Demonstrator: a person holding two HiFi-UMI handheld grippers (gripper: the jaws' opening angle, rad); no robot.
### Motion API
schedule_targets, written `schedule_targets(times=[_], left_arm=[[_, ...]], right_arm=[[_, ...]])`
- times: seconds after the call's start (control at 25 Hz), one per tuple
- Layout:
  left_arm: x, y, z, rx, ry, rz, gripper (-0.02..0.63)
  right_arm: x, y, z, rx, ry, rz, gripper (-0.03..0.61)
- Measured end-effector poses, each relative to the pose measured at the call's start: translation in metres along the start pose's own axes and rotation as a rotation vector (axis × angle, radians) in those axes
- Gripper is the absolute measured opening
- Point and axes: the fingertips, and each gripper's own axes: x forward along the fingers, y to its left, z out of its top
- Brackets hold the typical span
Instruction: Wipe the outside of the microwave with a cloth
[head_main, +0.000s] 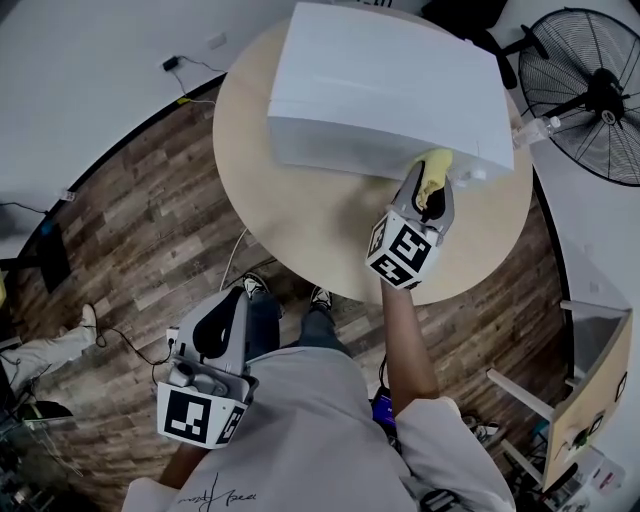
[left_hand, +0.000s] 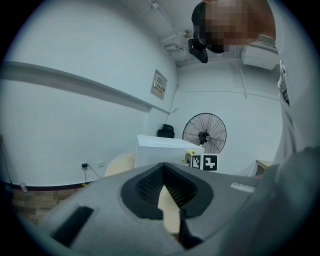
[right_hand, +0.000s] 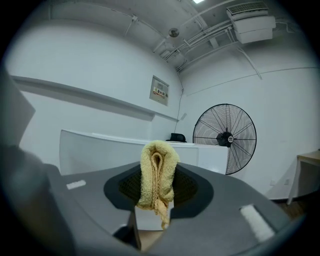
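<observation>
The white microwave (head_main: 380, 80) stands on a round beige table (head_main: 300, 220). My right gripper (head_main: 430, 192) is shut on a folded yellow cloth (head_main: 434, 168) and holds it against the lower right corner of the microwave's near face. In the right gripper view the cloth (right_hand: 157, 175) sticks up between the jaws, with the microwave (right_hand: 100, 150) just behind it. My left gripper (head_main: 232, 305) hangs low by the person's left side above the floor, shut with nothing in it. From the left gripper view (left_hand: 164, 174) the microwave (left_hand: 167, 149) shows far off.
A black standing fan (head_main: 590, 95) is close to the table's right side. Cables run over the wooden floor (head_main: 140, 230) at the left, where another person's leg and shoe (head_main: 60, 340) lie. Light wooden furniture (head_main: 590, 400) stands at the lower right.
</observation>
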Motion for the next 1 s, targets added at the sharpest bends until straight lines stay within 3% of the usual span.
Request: schedule_targets(times=[0.44,1.0], left_arm=[[-0.014,0.025,-0.001,-0.016,-0.001,0.029,-0.008],[-0.028,0.067,-0.001,-0.038,0.005,0.061,-0.008]], right_arm=[[-0.007,0.076,-0.003,0.018,-0.001,0.096,0.135],[-0.015,0.154,0.001,0.055,-0.026,0.134,0.135]])
